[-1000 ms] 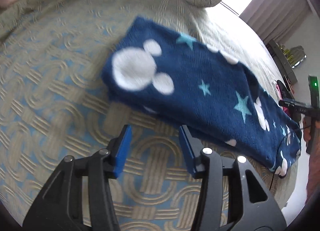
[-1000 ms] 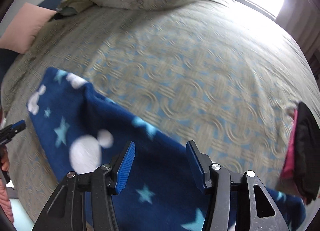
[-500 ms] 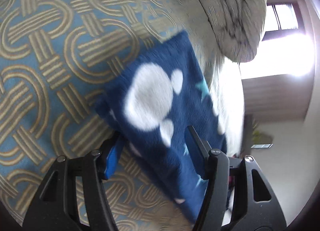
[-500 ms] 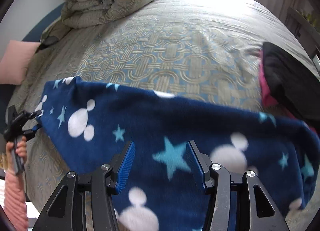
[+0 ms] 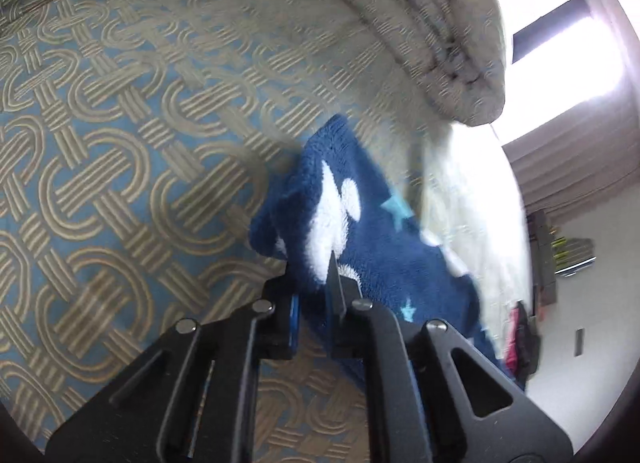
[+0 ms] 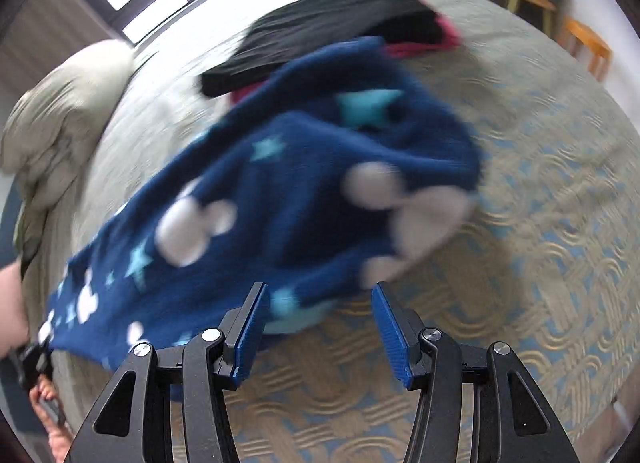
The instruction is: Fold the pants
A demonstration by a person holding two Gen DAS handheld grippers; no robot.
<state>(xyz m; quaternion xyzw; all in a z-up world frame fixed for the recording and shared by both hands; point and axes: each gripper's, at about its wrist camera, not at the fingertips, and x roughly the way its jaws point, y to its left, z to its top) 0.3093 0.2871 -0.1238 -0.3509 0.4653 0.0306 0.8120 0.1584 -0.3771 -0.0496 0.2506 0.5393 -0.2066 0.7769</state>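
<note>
The blue pants [image 5: 360, 247] lie stretched out on the bed [image 5: 120, 143]. They look soft, fluffy and floppy, so grab them at the ends. The left gripper [image 5: 314, 303] is clamped on one end. The right gripper [image 6: 316, 323] has its jaws apart, holding nothing. I see no words to read.

fuzzy fleece pants [image 5: 362, 251], textured woven bedspread [image 5: 120, 151]
</note>
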